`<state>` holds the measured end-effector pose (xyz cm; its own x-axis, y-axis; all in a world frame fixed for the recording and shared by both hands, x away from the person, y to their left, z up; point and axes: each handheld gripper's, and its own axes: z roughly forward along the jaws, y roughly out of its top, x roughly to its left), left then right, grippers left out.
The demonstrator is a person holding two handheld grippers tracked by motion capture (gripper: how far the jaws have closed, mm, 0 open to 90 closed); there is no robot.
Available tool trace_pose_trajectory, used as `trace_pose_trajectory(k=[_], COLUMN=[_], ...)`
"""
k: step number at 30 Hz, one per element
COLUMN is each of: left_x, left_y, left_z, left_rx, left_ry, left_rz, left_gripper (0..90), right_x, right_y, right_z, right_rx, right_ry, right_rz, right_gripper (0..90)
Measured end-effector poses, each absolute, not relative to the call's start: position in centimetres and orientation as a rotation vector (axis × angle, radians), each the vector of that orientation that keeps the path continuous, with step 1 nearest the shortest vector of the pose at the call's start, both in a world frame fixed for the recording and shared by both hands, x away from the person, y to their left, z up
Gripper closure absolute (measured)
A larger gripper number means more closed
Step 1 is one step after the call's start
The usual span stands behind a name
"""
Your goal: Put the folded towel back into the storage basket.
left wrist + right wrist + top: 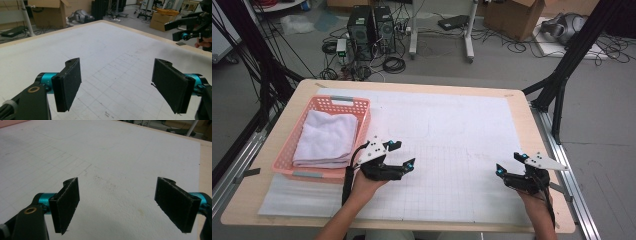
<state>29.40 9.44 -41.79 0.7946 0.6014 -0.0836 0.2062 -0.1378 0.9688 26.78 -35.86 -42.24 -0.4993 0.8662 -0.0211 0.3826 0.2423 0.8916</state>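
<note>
High view, left gripper (404, 154): held over the white gridded sheet (452, 130), just beside the basket's near right corner; jaws spread, nothing between them.
High view, right gripper (508, 164): near the table's (262, 200) right edge, over the sheet's near right part; jaws spread, empty.
High view, basket (287, 150): pink, perforated, at the table's left edge, resting partly on the sheet.
High view, towel (327, 137): white, folded, lying flat inside the basket; well clear of the right gripper, near the left one, untouched.
Left gripper view, pads (68, 83): two black pads stand wide apart above the bare gridded sheet; no object between them. The right gripper (186, 36) appears at the upper right, over the table's edge.
Right gripper view, pads (66, 203): wide apart over the sheet, close to its edge; nothing gripped. A pink strip of the basket (10, 122) shows at the top left corner.
</note>
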Motion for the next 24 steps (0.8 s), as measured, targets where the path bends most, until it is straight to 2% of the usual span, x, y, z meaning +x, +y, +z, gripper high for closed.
trace_pose_trajectory(k=[24], left_x=[29.3], left_y=[9.5], left_z=[-43.5], left_rx=[1.726], left_ry=[0.672], left_rz=[0.377], left_gripper=[24.4], right_x=[26.6], right_y=[-35.5], right_z=[-42.6], right_rx=[1.143], right_ry=[2.005], right_rz=[1.21], right_gripper=[19.0])
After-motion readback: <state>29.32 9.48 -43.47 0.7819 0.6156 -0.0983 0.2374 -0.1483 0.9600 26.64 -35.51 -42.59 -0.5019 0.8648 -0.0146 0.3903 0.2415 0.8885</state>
